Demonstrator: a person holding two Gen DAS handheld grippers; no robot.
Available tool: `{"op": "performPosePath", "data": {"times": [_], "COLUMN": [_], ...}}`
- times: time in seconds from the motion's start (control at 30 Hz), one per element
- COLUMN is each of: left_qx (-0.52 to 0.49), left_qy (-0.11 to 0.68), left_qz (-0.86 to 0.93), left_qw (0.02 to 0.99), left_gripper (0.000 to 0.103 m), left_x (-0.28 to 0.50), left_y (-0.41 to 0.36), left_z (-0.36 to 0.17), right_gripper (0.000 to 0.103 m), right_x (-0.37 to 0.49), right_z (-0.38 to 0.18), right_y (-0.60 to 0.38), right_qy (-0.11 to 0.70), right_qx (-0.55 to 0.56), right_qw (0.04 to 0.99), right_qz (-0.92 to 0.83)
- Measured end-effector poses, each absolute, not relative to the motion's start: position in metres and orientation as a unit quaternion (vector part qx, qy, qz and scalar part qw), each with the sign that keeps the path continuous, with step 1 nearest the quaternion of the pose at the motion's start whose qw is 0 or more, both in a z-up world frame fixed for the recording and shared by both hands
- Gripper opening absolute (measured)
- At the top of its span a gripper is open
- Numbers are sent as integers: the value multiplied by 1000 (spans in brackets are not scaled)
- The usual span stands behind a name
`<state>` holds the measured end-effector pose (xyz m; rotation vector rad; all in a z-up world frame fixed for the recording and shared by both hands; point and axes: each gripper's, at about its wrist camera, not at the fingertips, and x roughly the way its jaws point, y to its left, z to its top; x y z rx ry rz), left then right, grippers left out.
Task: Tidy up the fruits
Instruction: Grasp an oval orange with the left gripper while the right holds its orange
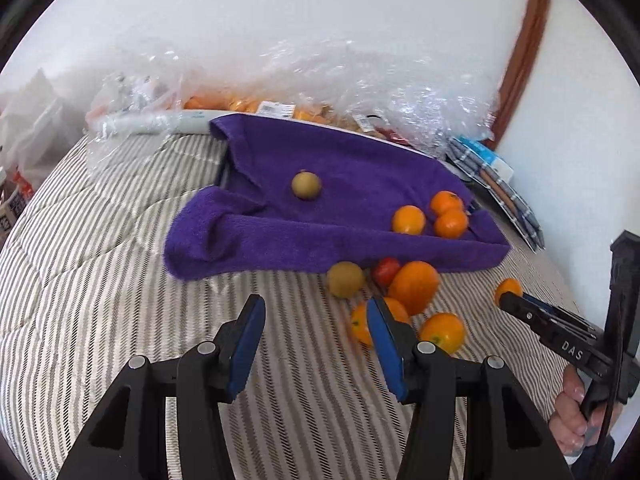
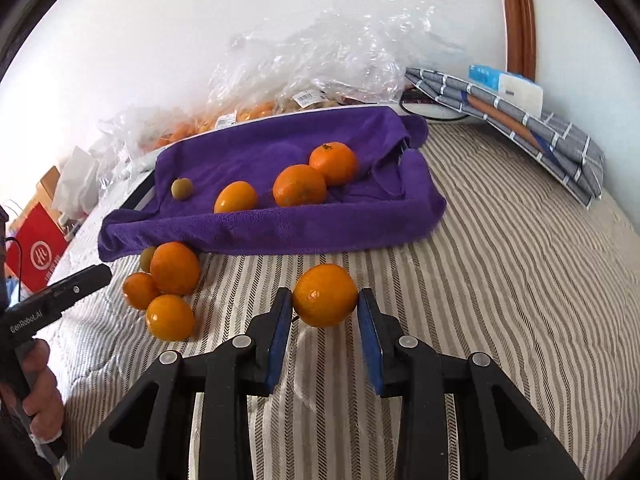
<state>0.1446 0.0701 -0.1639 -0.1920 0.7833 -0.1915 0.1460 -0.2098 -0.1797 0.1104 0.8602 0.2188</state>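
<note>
My right gripper (image 2: 323, 306) is shut on an orange (image 2: 325, 295), held just over the striped bedcover; the left wrist view shows that orange (image 1: 507, 287) at the tip of the right gripper (image 1: 505, 299). My left gripper (image 1: 316, 320) is open with nothing between its fingers, just left of a loose pile: oranges (image 1: 414, 286), a yellow-green fruit (image 1: 345, 279) and a red fruit (image 1: 386, 271). One orange is half hidden behind its right finger (image 1: 382, 332). Behind lies a tray lined with a purple towel (image 2: 280, 228), holding three oranges (image 2: 299, 185) and a small brownish-green fruit (image 2: 182, 189).
Crumpled clear plastic bags (image 2: 320, 60) with packed fruit lie along the white wall behind the tray. A folded grey checked cloth (image 2: 520, 128) sits at the back right. A red paper bag (image 2: 36, 256) stands off the bed's left side. A hand (image 1: 572, 412) grips the right handle.
</note>
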Motion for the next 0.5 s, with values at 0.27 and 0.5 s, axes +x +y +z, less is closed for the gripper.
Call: {"op": "performPosePath", "data": {"times": [0.27, 0.5], "left_qx": [-98, -77], "left_qy": [416, 425], "left_qz": [-144, -130], "left_qw": [892, 892], "left_gripper": [50, 35], "left_x": [158, 160], "left_y": [37, 28], "left_z": [-170, -177], "right_gripper": [34, 34], "right_x": [142, 144], "right_z": [-178, -181], "right_y": [-219, -217], "right_qy": [409, 419], "right_qx": [73, 78], "right_qw": [902, 894], "right_qz": [119, 137]}}
